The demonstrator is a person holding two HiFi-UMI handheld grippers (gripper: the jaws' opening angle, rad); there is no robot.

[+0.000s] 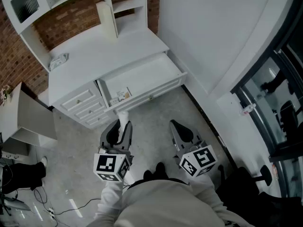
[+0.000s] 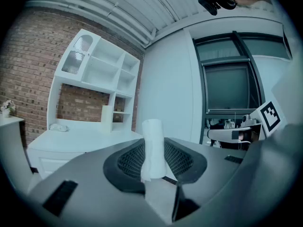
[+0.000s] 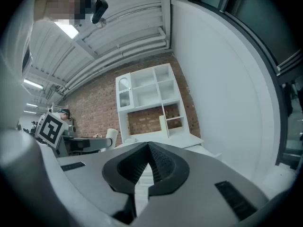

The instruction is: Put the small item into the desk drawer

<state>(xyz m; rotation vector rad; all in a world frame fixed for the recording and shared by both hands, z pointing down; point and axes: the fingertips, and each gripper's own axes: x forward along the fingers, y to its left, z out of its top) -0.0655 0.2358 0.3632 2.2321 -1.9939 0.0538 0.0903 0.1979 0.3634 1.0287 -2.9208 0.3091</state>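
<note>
The left gripper (image 1: 120,130) is clamped on the small item (image 2: 152,145), a pale roll standing well proud of its pads. Alongside it, the right gripper (image 3: 147,150) has its jaws together on nothing. Ahead lies the open desk drawer (image 1: 142,74), with packets (image 1: 120,96) nearest the left gripper. Held so low, the roll could tip and slip free, dropping short onto the floor (image 1: 156,112).

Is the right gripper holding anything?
No, the right gripper has its jaws closed tip to tip, with nothing between them.
</note>
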